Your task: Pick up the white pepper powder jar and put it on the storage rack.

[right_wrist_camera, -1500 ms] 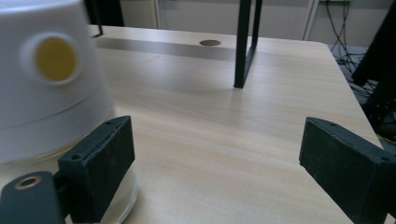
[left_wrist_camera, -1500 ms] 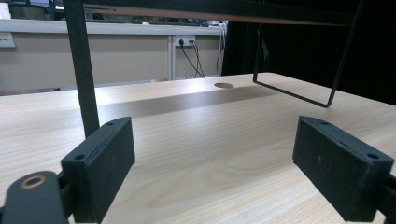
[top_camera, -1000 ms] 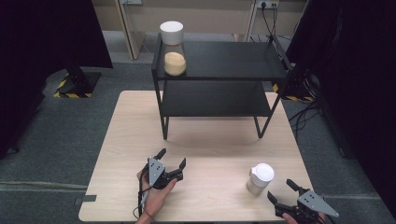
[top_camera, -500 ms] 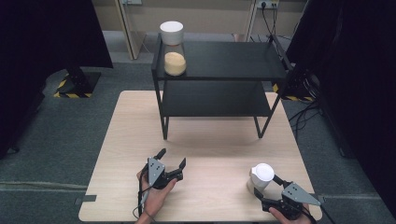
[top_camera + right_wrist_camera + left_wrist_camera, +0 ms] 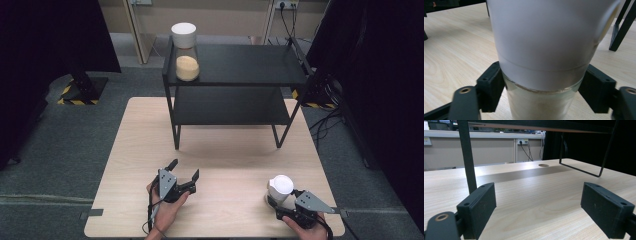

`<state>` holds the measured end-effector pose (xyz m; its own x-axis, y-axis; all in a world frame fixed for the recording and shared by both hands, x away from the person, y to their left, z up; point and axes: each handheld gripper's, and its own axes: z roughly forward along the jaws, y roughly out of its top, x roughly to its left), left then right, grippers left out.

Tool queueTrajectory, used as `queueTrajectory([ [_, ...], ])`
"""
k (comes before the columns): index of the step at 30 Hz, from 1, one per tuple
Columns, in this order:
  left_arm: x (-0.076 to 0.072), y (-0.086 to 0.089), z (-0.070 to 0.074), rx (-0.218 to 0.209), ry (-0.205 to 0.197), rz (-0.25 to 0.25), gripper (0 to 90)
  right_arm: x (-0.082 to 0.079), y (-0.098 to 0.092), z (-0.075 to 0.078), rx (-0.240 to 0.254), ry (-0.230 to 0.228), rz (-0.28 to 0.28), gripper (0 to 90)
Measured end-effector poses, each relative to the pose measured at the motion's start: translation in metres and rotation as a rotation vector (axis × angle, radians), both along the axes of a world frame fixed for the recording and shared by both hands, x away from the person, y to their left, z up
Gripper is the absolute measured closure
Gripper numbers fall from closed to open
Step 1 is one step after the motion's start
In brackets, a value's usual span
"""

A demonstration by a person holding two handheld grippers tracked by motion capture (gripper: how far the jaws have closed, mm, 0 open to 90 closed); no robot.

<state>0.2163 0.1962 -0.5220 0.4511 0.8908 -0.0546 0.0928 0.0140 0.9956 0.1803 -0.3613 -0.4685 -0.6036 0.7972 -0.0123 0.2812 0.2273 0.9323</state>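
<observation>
White-lidded jar [image 5: 541, 62] sits between the right gripper [image 5: 541, 92] jaws, seemingly touching; left gripper [image 5: 541, 212] gapes wide.

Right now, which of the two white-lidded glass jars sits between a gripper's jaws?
The white-lidded glass jar on the wooden table, flanked by the right gripper. The other jar stands alone on the black shelf's top.

A light wooden table [image 5: 220, 150] fills the lower middle of the high view, standing on grey carpet [image 5: 75, 145]. A black two-tier metal shelf [image 5: 235, 67] stands on its far half. Black curtains [image 5: 45, 40] hang at the upper left and down the right edge. A beige wall [image 5: 225, 20] runs along the top, with a power socket [image 5: 281, 4] and cables at the upper right. Yellow-and-black hazard tape [image 5: 70, 92] marks a stand base at left.
</observation>
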Motion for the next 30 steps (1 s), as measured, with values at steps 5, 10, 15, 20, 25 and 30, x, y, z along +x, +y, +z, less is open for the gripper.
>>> queueTrajectory([
  [5,0.000,0.000,0.000,-0.001,0.002,0.001,12.3,-0.001,-0.001,-0.003,0.009,-0.009,0.005,30.9],
  [10,0.000,0.000,0.000,0.001,0.002,0.001,12.3,-0.002,0.001,-0.003,0.002,-0.015,0.001,31.1],
  [15,0.000,0.000,0.000,0.000,0.002,0.002,12.3,-0.002,0.003,-0.003,0.011,-0.017,0.005,31.2],
  [20,0.000,-0.001,0.000,-0.001,0.001,0.004,12.3,-0.003,0.006,0.001,0.030,-0.048,-0.006,31.2],
  [25,0.000,-0.001,0.000,0.002,0.000,0.003,12.3,-0.002,0.008,0.006,0.059,-0.088,-0.022,31.2],
  [30,0.000,-0.001,0.000,0.000,0.000,0.003,12.3,-0.001,0.008,0.013,0.079,-0.128,-0.038,31.2],
])
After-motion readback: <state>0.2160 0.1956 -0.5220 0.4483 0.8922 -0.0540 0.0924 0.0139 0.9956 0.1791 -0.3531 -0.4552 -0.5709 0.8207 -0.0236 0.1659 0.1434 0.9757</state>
